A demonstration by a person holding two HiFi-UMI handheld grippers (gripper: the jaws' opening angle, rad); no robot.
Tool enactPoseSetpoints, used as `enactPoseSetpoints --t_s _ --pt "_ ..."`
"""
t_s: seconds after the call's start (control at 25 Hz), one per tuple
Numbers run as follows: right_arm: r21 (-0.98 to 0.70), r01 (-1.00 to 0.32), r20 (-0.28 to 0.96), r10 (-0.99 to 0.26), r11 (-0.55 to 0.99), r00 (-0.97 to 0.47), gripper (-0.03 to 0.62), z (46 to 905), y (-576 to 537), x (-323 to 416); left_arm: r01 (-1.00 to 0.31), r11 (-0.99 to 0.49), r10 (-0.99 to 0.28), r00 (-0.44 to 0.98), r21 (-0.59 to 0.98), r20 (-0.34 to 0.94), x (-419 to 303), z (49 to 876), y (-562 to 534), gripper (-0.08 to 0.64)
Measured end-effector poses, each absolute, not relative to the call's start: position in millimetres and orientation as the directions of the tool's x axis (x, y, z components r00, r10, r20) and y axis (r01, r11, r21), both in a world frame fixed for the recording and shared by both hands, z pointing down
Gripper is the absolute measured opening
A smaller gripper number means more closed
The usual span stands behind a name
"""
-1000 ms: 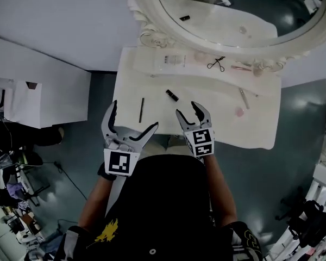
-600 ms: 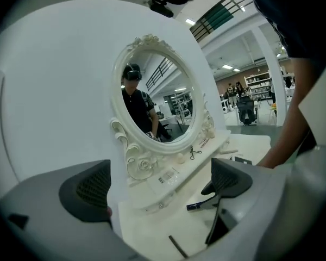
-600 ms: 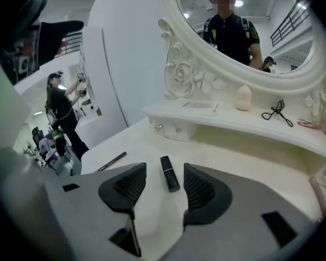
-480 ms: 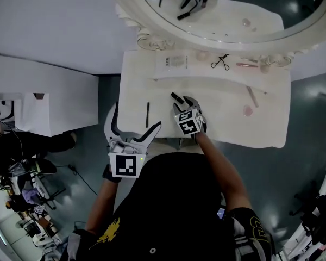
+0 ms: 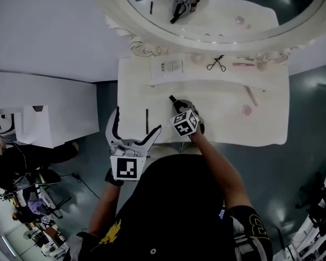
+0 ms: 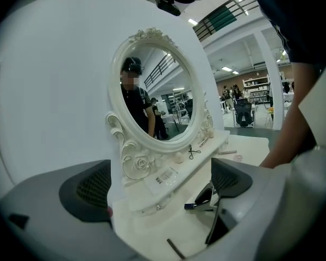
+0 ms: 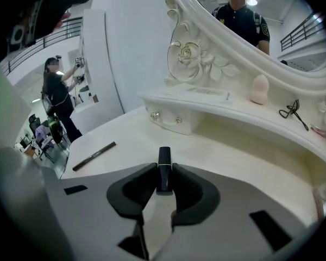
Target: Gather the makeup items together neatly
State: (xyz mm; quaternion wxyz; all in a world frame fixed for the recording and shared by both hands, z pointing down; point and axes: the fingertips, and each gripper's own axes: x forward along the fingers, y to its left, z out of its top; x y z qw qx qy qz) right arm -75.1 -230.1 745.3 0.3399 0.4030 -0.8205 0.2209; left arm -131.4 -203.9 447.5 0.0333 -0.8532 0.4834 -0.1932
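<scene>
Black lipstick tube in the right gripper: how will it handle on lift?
The lipstick tube looks rigid, small, probably light. Glossy body, so it may slip or swivel: the right gripper's fingers have just been closing on its near end only. Released on the tabletop, it might roll if round.

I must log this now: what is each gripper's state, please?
Left gripper: open, empty.
Right gripper: jaws have just been closing, now gripping the black lipstick.
</scene>
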Motion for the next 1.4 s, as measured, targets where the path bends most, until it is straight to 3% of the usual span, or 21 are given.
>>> enactPoseSetpoints --t_s 0.36,0.8,1.2,1.24,1.32,1.4 --pt "-0.104 -0.948 0.728 -0.626 0.301 -0.278 0.100 720.3 -237.3 -32.5 -0.795 -0.584 -0.796 0.519 -0.165 0.312 -129.9 456.9 -226.3 0.583" --pt "-0.078 -0.997 0.753 -0.656 -0.027 -0.041 0.100 725.3 -222.5 48.2 -0.634 -0.756 -0.639 0.663 -0.162 0.389 -99.4 470.3 -236.8 0.581" --pt "-0.067 -0.994 0.766 -0.642 -0.085 0.003 0.100 739.6 -222.1 70.9 -0.553 -0.819 -0.562 0.719 -0.153 0.409 -71.9 470.1 -226.4 0.580" --pt "-0.067 -0.994 0.773 -0.634 -0.088 0.004 0.100 743.8 -220.2 72.0 -0.558 -0.817 -0.563 0.720 -0.143 0.405 -71.7 469.2 -225.4 0.539" --pt "-0.068 -0.993 0.785 -0.619 -0.093 0.005 0.100 753.3 -216.7 73.5 -0.605 -0.791 -0.589 0.711 -0.092 0.385 -78.4 468.9 -227.8 0.050" --pt "-0.054 -0.995 0.786 -0.618 -0.085 0.010 0.100 756.6 -216.4 73.6 -0.646 -0.762 -0.614 0.696 -0.048 0.373 -86.3 469.0 -232.0 0.030"
